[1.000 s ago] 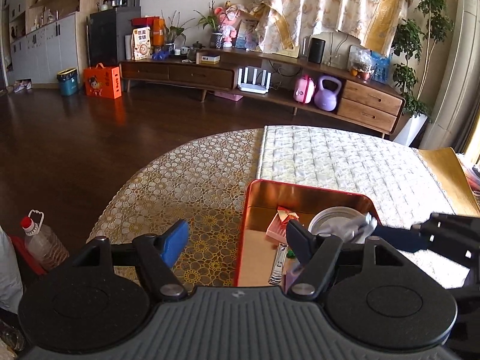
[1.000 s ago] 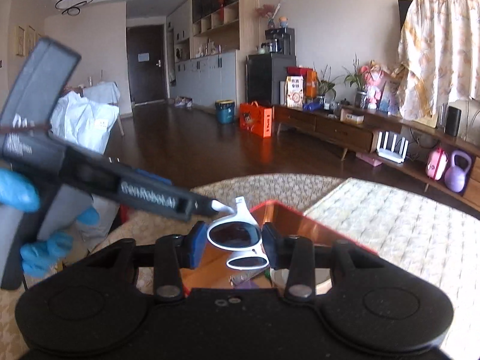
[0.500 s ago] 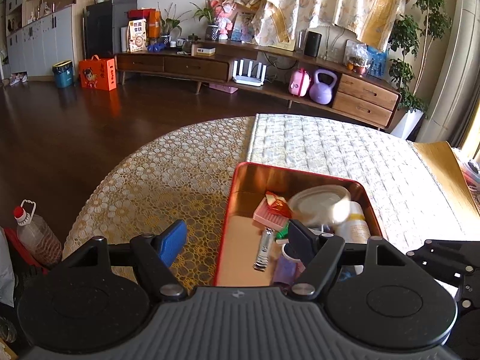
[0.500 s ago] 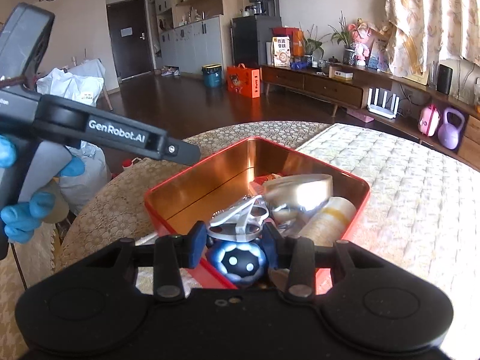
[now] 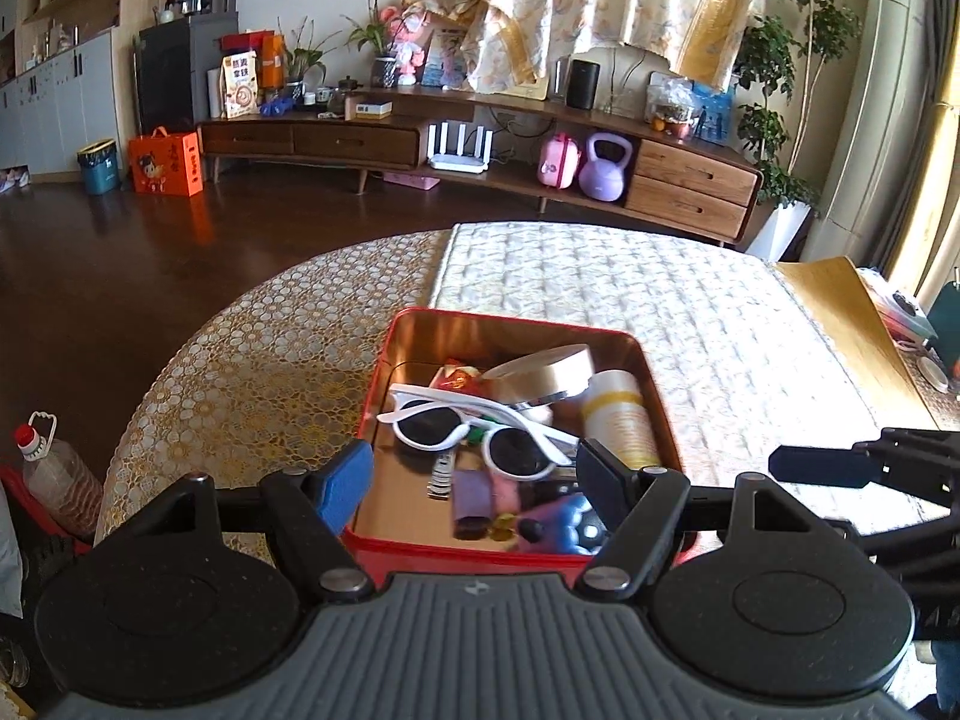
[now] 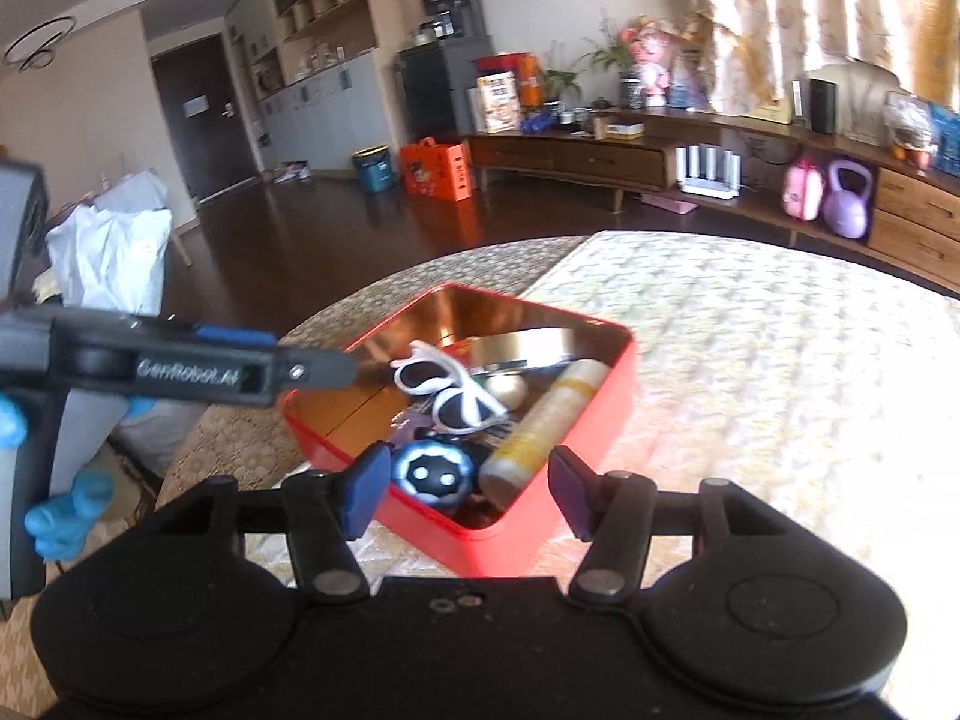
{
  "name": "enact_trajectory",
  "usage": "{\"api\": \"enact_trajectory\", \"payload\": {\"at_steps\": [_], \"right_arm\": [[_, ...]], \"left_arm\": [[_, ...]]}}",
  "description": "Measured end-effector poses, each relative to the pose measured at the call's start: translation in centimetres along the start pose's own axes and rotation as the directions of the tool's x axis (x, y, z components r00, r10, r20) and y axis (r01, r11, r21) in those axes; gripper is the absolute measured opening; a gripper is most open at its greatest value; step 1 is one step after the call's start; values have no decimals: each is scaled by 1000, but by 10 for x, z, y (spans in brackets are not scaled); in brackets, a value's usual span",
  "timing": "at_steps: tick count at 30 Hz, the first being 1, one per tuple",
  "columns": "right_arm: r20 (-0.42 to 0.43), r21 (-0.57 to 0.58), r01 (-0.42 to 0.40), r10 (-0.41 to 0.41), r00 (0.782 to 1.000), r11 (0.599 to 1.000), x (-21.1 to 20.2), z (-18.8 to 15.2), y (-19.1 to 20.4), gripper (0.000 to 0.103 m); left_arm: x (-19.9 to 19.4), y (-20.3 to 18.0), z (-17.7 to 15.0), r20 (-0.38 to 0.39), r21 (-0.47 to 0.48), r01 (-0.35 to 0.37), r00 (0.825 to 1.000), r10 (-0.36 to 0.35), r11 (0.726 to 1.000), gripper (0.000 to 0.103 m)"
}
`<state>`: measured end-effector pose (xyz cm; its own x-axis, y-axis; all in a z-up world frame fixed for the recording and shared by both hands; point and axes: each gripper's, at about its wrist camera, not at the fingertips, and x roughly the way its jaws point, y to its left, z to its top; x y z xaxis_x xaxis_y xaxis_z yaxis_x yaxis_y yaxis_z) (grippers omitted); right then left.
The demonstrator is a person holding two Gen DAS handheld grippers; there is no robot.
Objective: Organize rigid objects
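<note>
A red tin box (image 5: 384,372) (image 6: 618,378) sits on the round table, with several small objects inside. White sunglasses (image 5: 474,426) (image 6: 456,390) lie on top of them. Beside them are a cream tube (image 5: 621,414) (image 6: 546,420), a round gold tin (image 5: 552,369) and a blue ball with white dots (image 6: 432,471). My left gripper (image 5: 477,480) is open and empty at the box's near edge. My right gripper (image 6: 462,489) is open and empty just above the box's near corner. The left gripper also shows in the right wrist view (image 6: 312,369), at the box's left rim.
The table has a gold lace cloth (image 5: 252,372) and a white quilted mat (image 5: 690,312). A plastic bottle (image 5: 57,474) stands on the floor at left. A long wooden TV cabinet (image 5: 480,138) runs along the far wall. A white bag (image 6: 114,258) sits to the left.
My right gripper opened and let go of the white sunglasses, which now lie in the red box. It pulled back. The left gripper stayed open by the box.
</note>
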<state>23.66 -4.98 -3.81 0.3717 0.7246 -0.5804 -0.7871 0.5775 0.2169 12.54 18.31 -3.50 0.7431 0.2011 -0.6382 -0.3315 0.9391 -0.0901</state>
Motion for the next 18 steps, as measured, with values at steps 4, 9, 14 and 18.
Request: {"api": "enact_trajectory", "payload": {"at_steps": [4,9,14,18], "right_arm": [[16,18,12,-13,1000,1000,-11,3,-4,67],[56,30,17,-19,998,999,-26,4,-7,84],[89,48,15,-19,996,999,-37,4,-10,100],[110,61,13,-20,994,998,-44,3,-13,103]], "left_arm": [[-12,-12,0,14,23,8,1000,-8,1000,84],[-25,-23,1,36,36,9,999,-10,999,84],[-36,-34,1,49,48,9,999,-11,999,94],[-41,-39,0,51,41,17,999,-19,999,98]]}}
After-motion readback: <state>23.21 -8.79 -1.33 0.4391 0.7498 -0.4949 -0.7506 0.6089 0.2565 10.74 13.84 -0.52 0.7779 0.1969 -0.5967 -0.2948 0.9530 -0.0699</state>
